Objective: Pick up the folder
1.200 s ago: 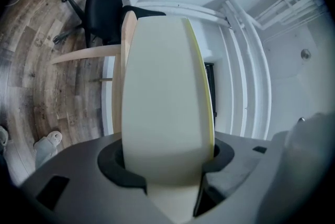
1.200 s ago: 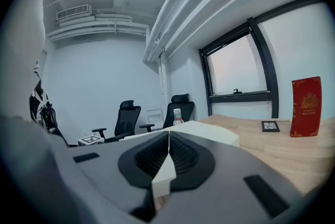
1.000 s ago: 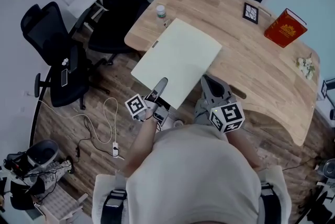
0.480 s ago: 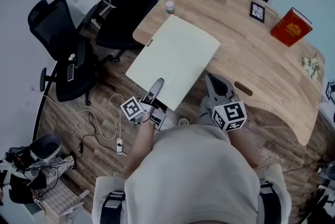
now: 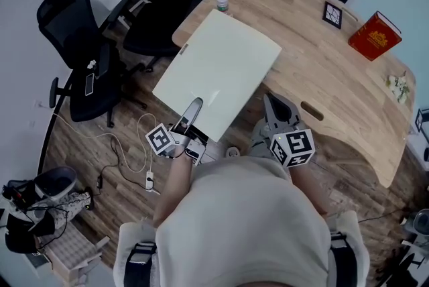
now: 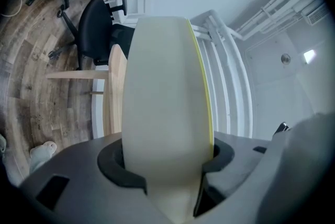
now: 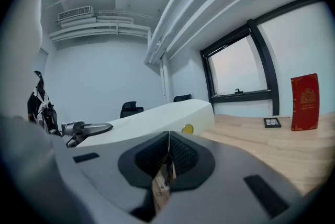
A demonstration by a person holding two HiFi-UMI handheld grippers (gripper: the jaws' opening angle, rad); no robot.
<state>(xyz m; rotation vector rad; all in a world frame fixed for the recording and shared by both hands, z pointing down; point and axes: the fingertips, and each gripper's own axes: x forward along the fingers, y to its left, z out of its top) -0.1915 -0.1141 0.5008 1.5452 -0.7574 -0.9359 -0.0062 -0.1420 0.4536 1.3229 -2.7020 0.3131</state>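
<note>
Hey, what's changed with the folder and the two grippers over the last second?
The left gripper, clamped on the folder's near edge throughout, has lifted that edge and drawn the folder leftward, so more of it hangs past the table edge. Nothing was newly grasped or let go. The right gripper stayed shut and empty by the table's near edge; the red book and small bottle have not moved.

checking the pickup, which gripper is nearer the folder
Left. The left gripper is clamped on the near edge of the folder. The right gripper is shut and empty, just off the folder's right side, not touching it.
</note>
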